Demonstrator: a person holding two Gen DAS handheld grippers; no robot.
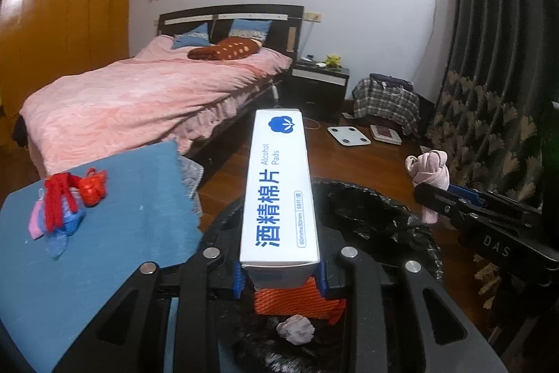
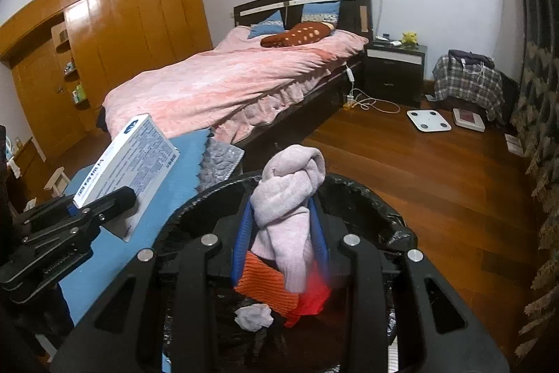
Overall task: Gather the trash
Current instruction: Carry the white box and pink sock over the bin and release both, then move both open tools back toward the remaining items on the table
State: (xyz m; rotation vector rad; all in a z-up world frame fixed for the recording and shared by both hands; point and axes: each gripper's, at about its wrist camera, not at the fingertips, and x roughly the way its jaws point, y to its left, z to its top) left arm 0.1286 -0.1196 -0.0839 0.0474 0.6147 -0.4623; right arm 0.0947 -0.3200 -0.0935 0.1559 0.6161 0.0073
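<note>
left gripper (image 1: 281,278): blue-padded fingers clenched on the near end of a long white cardboard box (image 1: 279,187) printed "alcohol pads" in blue, which juts away from the camera over the near rim of a round bin lined with a black plastic bag (image 1: 370,215). right gripper (image 2: 283,233): blue pads grasping a knotted pale pink knitted cloth (image 2: 286,194) that rises above the fingers, also over the bin; in the left wrist view this gripper and cloth sit to the right of the box, well apart from it. inside the bin lie an orange ribbed net piece (image 2: 265,282), a red scrap (image 2: 311,299) and a crumpled pale tissue ball (image 2: 253,317). left of the bin, a blue cloth-covered table (image 1: 139,198) carries a small heap of red, pink and blue knitted scraps (image 1: 66,208). far behind: a bed with a pink quilt (image 1: 139,93) and, at far right, a white floor scale (image 1: 347,135) on the brown wooden floor (image 2: 436,180).
</note>
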